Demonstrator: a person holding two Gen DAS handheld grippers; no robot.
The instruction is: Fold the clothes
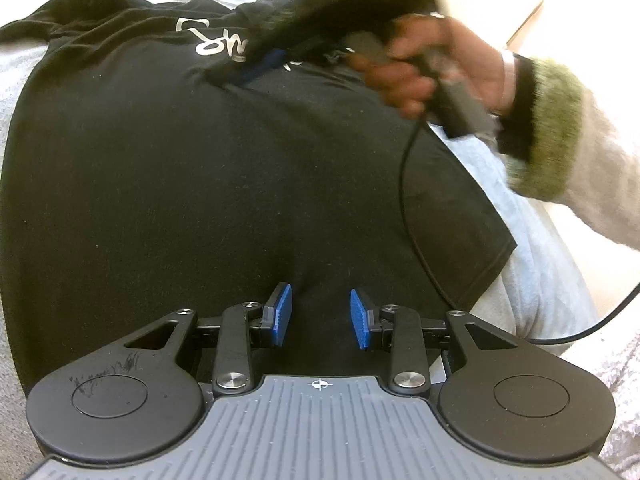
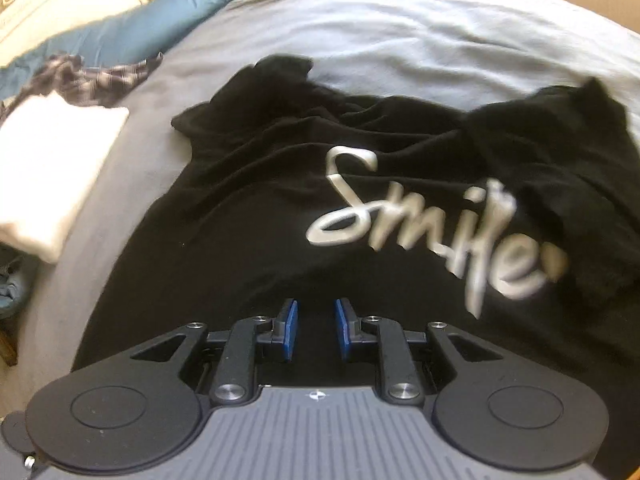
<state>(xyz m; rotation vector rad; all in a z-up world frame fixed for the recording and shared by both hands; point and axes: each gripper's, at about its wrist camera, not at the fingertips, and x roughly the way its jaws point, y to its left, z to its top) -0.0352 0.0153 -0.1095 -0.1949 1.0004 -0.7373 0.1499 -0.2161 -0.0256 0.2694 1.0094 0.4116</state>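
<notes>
A black T-shirt (image 1: 208,168) with a white "Smile" print (image 2: 432,224) lies spread on a grey bed sheet (image 2: 400,24). Its sleeves and collar end are rumpled at the far side in the right wrist view. My left gripper (image 1: 320,316) is open and empty, just above the shirt's body near its hem. My right gripper (image 2: 316,328) is open and empty over the shirt's middle, below the print. In the left wrist view the right gripper (image 1: 256,68) shows blurred over the print, held by a hand (image 1: 440,64).
A folded white garment (image 2: 52,168) lies on the bed at the left. A checked cloth (image 2: 92,76) and a blue pillow (image 2: 140,24) lie behind it. A black cable (image 1: 412,216) trails from the right gripper across the shirt's right edge.
</notes>
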